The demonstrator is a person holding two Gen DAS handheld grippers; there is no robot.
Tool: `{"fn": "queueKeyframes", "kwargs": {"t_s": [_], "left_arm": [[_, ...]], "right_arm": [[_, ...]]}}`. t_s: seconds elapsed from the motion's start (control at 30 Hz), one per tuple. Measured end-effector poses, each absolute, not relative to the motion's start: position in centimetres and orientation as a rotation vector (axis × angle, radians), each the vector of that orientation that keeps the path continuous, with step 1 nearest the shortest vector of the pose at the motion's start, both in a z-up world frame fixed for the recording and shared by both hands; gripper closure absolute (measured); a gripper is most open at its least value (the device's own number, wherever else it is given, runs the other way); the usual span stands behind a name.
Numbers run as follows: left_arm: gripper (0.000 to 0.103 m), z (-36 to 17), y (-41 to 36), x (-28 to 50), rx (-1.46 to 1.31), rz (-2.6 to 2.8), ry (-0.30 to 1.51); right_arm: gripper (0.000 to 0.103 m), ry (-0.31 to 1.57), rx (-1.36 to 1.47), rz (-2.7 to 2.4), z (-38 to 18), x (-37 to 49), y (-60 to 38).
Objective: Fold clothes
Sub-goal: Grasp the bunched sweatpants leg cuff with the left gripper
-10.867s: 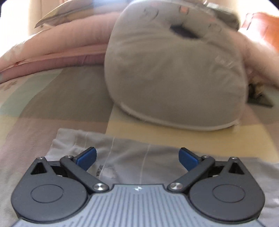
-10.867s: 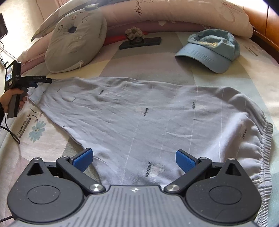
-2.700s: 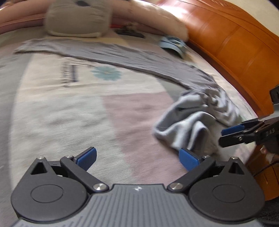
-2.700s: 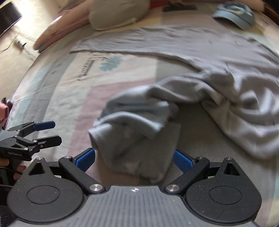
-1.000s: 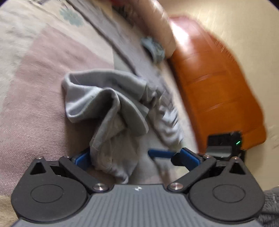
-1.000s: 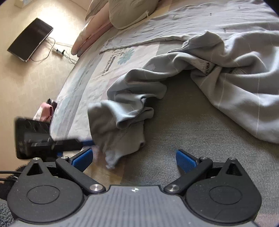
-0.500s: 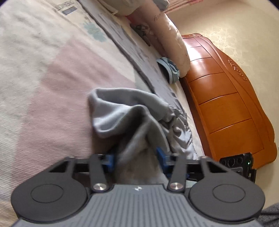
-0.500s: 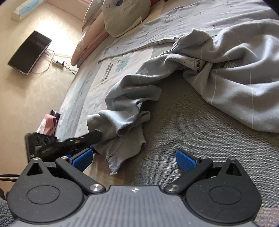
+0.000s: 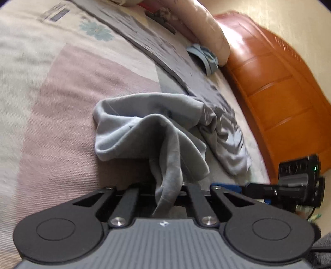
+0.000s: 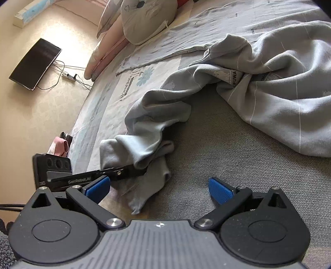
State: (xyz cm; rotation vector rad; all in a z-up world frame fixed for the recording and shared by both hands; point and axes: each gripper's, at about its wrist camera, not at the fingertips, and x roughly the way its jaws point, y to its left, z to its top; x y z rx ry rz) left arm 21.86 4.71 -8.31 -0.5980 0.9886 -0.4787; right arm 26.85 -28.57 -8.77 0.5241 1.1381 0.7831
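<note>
A light grey garment point(image 9: 144, 128) with thin white lines lies crumpled on the bed; its far part stretches flat toward the pillows. My left gripper point(image 9: 167, 192) is shut on a bunched end of this cloth, which hangs down between the fingers. In the right wrist view, the grey garment point(image 10: 269, 82) spreads across the upper right, and the left gripper point(image 10: 142, 169) pinches its rumpled end from the left. My right gripper point(image 10: 158, 189) stands open just above the bed cover. A loose tip of the cloth lies between its blue pads point(image 10: 219, 190), untouched.
A grey cushion point(image 10: 149, 18) and pink bolster point(image 9: 206, 27) lie at the bed's far end, with a blue cap point(image 9: 204, 55) beside them. An orange wooden bed board point(image 9: 279, 93) runs along one side. On the floor are a dark screen point(image 10: 35, 64) and pink slippers point(image 10: 60, 147).
The left gripper has gone from open to shut, clamping the bunched end of the garment and lifting it slightly. The right gripper stays open and has edged closer to that end.
</note>
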Motion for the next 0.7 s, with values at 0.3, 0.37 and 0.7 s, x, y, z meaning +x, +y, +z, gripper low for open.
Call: {"fn": "queueKeyframes", "kwargs": {"t_s": [0.3,0.37,0.7], "left_arm": [[0.099,-6.8,9.1,21.9,-0.502,-0.46,1.051],[0.099,-6.6,10.4,21.8,-0.475,-0.444,1.07],[0.099,-4.8,18.7,21.9,-0.331,-0.285,1.126]], "right_arm": [[0.0,1.136,0.435,0.702,-7.9,26.6,-26.9],[0.0,1.132,0.407,0.676,-7.6,26.5,-26.3],[0.0,1.079,0.345,0.625,-5.7,26.5,-23.4]]}}
